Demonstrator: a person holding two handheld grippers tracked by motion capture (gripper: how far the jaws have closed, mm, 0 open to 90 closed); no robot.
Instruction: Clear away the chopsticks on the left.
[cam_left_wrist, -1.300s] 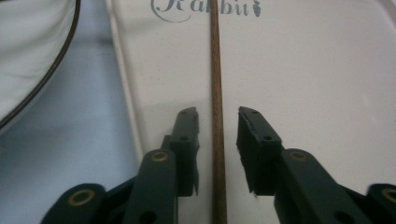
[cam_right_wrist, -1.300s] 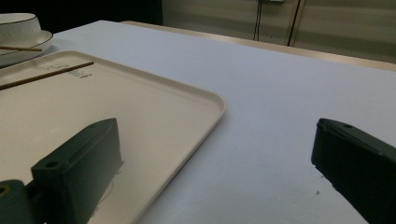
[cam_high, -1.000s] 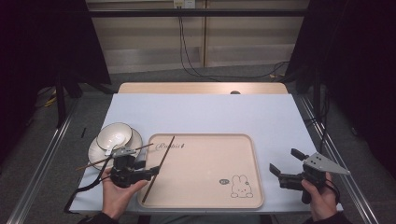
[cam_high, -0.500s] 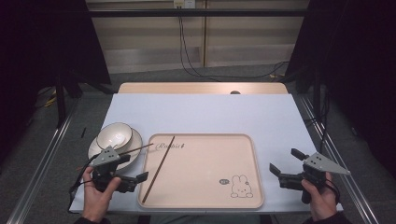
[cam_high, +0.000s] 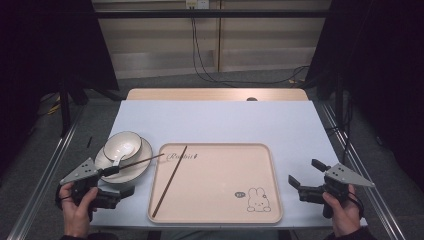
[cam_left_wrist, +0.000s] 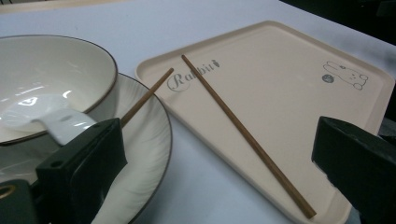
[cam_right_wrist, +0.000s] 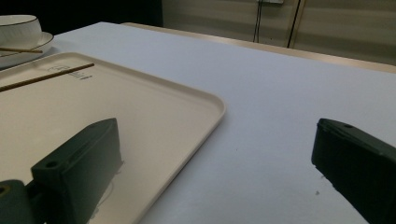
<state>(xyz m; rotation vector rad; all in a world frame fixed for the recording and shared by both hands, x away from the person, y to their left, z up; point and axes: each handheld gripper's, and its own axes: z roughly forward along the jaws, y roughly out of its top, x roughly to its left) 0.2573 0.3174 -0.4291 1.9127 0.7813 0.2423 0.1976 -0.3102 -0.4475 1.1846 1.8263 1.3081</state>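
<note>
A brown chopstick (cam_high: 169, 181) lies slantwise in the left part of the beige tray (cam_high: 220, 150), also in the left gripper view (cam_left_wrist: 243, 135). A second chopstick (cam_high: 135, 163) bridges the white plate (cam_high: 142, 167) and the tray's left corner; its near end runs behind one jaw in the left gripper view (cam_left_wrist: 144, 98). On the plate stands a white bowl (cam_high: 122, 142) holding a white spoon (cam_left_wrist: 56, 123). My left gripper (cam_high: 117, 181) is open and empty at the plate's near edge. My right gripper (cam_high: 306, 173) is open and empty, right of the tray.
The tray carries a "Rabbit" script (cam_left_wrist: 192, 74) and a small rabbit drawing (cam_high: 257, 200). The pale blue table (cam_high: 220, 120) stretches behind the tray. Metal rails flank the table, and cables hang at the far wall (cam_high: 197, 45).
My left gripper has drawn back to the left, from the tray's left edge to the plate's near side. The right gripper has stayed put.
</note>
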